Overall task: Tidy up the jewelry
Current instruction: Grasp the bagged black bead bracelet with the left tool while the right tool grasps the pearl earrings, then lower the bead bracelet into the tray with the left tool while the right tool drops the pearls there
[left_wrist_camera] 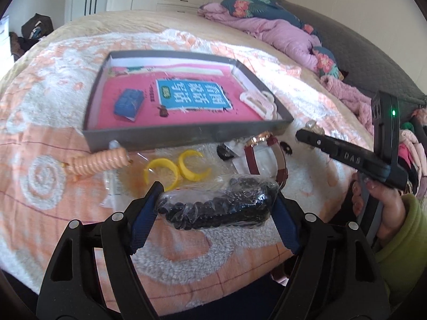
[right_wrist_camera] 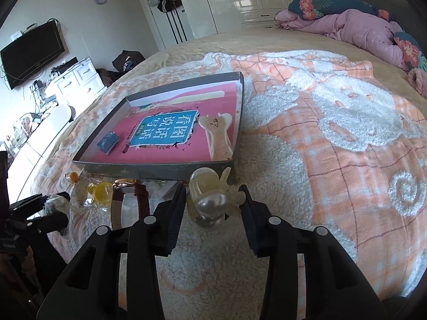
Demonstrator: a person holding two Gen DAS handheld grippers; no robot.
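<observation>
My left gripper point(left_wrist_camera: 214, 200) is shut on a clear bag of black beads point(left_wrist_camera: 213, 212), which spans its blue pads just above the blanket. Between the fingers of my right gripper point(right_wrist_camera: 212, 194) sits a pearl hair clip point(right_wrist_camera: 210, 200), gripped a little in front of the tray's near right corner. From the left wrist view that gripper point(left_wrist_camera: 303, 134) reaches in from the right. The grey tray point(left_wrist_camera: 186, 136) point(right_wrist_camera: 149, 169) holds a pink book, a small blue box point(left_wrist_camera: 128, 104) and a cream hair claw point(left_wrist_camera: 256, 101) point(right_wrist_camera: 218, 136).
Along the tray's near wall lie a peach spiral hair tie point(left_wrist_camera: 98, 161), yellow hoops in clear plastic point(left_wrist_camera: 176, 169) and a red-strapped watch point(left_wrist_camera: 267, 154) point(right_wrist_camera: 128, 194). A hand in a green sleeve point(left_wrist_camera: 400, 226) holds the right gripper. Pink bedding is piled at the far right.
</observation>
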